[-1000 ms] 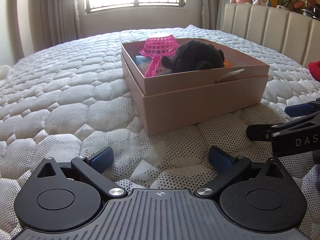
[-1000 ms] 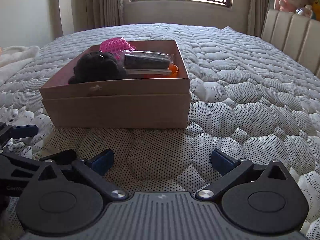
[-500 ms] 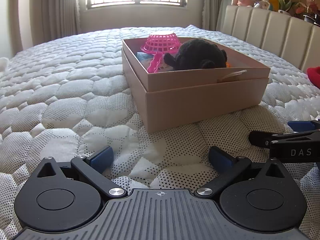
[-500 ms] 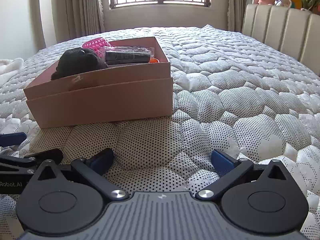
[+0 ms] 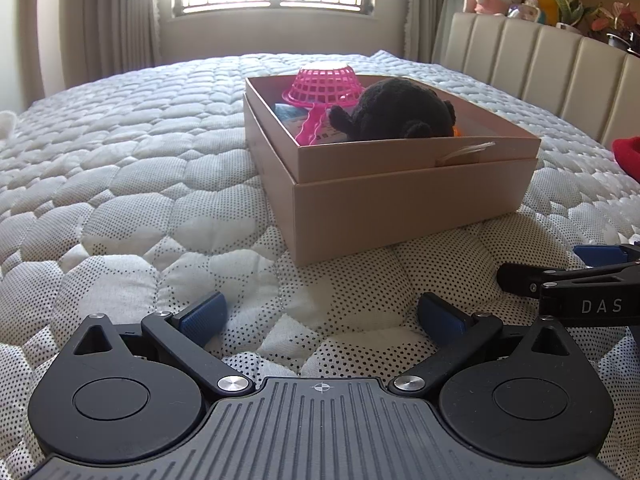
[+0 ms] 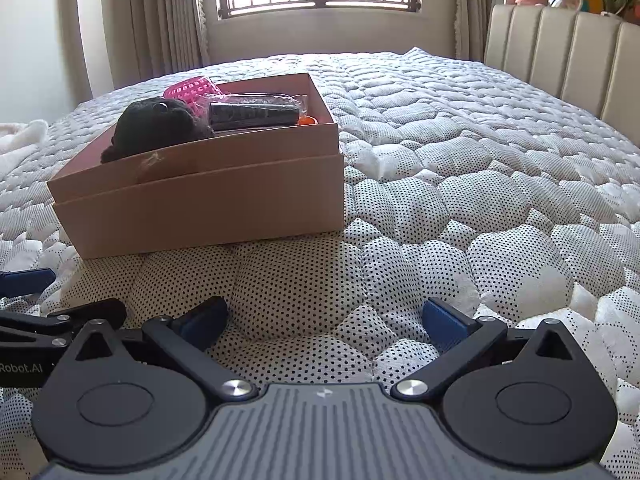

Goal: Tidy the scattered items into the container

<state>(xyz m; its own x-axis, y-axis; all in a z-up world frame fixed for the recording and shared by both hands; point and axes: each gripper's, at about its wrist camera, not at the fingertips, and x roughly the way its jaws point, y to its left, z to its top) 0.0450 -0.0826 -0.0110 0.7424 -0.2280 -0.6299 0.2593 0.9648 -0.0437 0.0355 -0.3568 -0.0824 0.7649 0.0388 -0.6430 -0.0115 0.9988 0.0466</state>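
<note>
Both units are sitting low over the bed (image 5: pixel 120 184). Left hand-held gripper (image 5: pixel 320 316) is gaping wide, holding nothing; right hand-held gripper (image 6: pixel 326 320) likewise spread, grasping nothing. Box (image 5: pixel 400 200) is resting on the quilt just ahead, carrying black plush (image 5: pixel 392 114), pink basket (image 5: pixel 324 84), wrapped dark item (image 6: pixel 254 114).

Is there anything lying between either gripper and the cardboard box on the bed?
Nothing visible. Only bare quilt lies between the open right gripper and the box, and likewise between the open left gripper and the box.
</note>
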